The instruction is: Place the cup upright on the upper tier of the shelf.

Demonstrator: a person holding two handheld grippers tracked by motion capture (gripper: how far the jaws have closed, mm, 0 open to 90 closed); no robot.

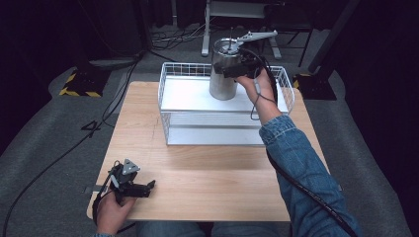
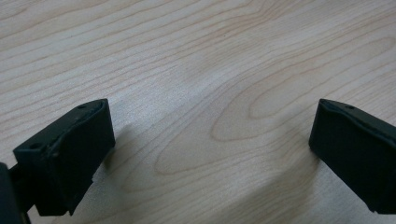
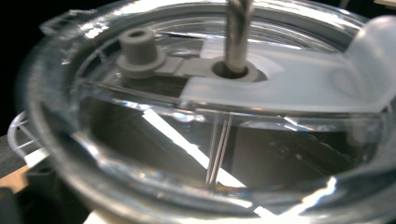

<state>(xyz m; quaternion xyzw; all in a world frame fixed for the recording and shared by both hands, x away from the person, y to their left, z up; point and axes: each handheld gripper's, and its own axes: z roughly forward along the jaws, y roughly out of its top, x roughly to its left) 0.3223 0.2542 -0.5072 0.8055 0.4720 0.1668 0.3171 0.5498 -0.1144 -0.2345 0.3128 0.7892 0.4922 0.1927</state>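
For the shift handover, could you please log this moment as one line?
right gripper: at steel tumbler in wire basket | left gripper: open, on table

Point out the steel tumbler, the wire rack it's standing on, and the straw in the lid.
Steel tumbler [image 1: 223, 79]: high view, on its metal side wall.
Wire rack [image 1: 170, 79]: high view, on its left wire rim.
Straw [image 3: 238, 32]: right gripper view, on the shaft just above the lid's hole.

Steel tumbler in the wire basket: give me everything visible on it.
The steel tumbler is a brushed-metal cylinder standing upright on the upper shelf of the white wire basket. A clear plastic lid with a grey stopper closes it, and a metal straw passes through the lid's hole. The right tool sits against its upper side; whether it grips is unclear.
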